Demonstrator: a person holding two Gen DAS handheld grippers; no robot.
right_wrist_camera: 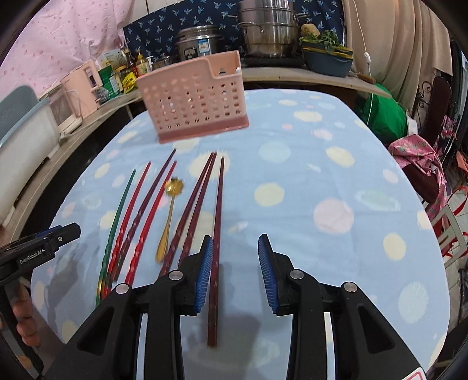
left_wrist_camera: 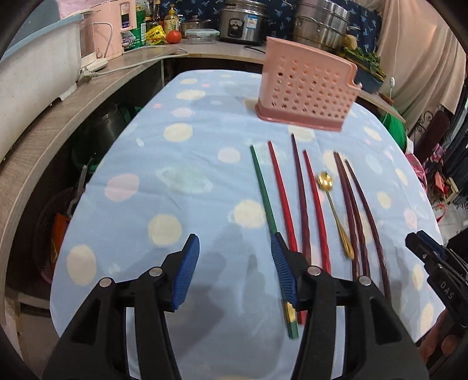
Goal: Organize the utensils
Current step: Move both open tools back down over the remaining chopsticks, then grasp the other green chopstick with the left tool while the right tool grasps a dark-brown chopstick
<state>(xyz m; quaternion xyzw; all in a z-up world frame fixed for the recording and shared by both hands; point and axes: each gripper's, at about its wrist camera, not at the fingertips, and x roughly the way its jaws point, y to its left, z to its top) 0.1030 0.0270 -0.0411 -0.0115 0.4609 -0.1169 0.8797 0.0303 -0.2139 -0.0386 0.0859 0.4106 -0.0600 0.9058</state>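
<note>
Two hand-held grippers hang low over a table covered with a blue spotted cloth (left_wrist_camera: 181, 163), where chopsticks and a spoon lie in a row.

Nearest the cameras, the left gripper (left_wrist_camera: 234, 269) has its blue-padded jaws spread apart, with nothing between them but cloth. Its right-hand pad sits over the near part of a green chopstick (left_wrist_camera: 263, 190), though contact cannot be told.

The right gripper (right_wrist_camera: 235, 271) also has its jaws parted. A dark purple chopstick (right_wrist_camera: 218, 210) runs just inside its left-hand pad, and whether pad and stick touch is unclear. Fingers (right_wrist_camera: 25, 318) of the person's hand show at the lower left edge of the right wrist view, wrapped around the other tool's handle.

Beyond the pads, the utensils lie side by side, roughly parallel, pointing away: the green chopstick outermost on the left, then red chopsticks (left_wrist_camera: 282, 193) and dark purple ones, a small gold spoon (left_wrist_camera: 333, 201) among them with its bowl at the far end, and more dark purple sticks on the right.

Farther back stands a pink perforated holder (left_wrist_camera: 307, 90), upright on the cloth, apart from the sticks' far tips.

Behind the table, a counter (left_wrist_camera: 96, 87) carries steel pots (right_wrist_camera: 269, 26), bottles and a pink appliance (left_wrist_camera: 117, 26).
</note>
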